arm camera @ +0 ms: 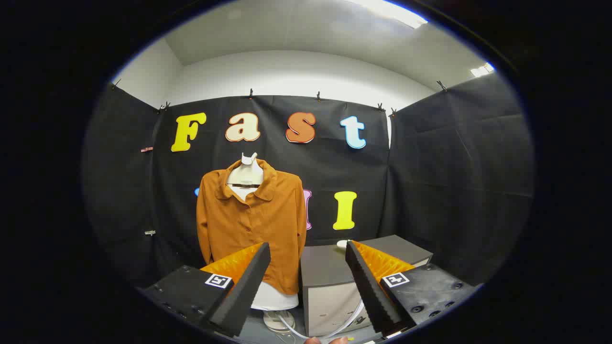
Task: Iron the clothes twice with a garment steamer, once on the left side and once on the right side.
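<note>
Gripper view: your gripper [308, 258] has its fingers spread wide, holding nothing. Between them, low down, a white hose [344, 325] curves past the grey cabinet [325, 282]. Beyond the fingers, the orange shirt [251, 224] hangs on a white mannequin [245, 173], just beside the cabinet.

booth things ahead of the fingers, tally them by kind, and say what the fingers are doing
shirt: 1, on the form
dress form: 1
cabinet: 1, beside the shirt
hose: 1, white, on the floor
round white thing on the cabinet: 1, too small to identify
total: 5
gripper: fingers apart, holding nothing
</note>
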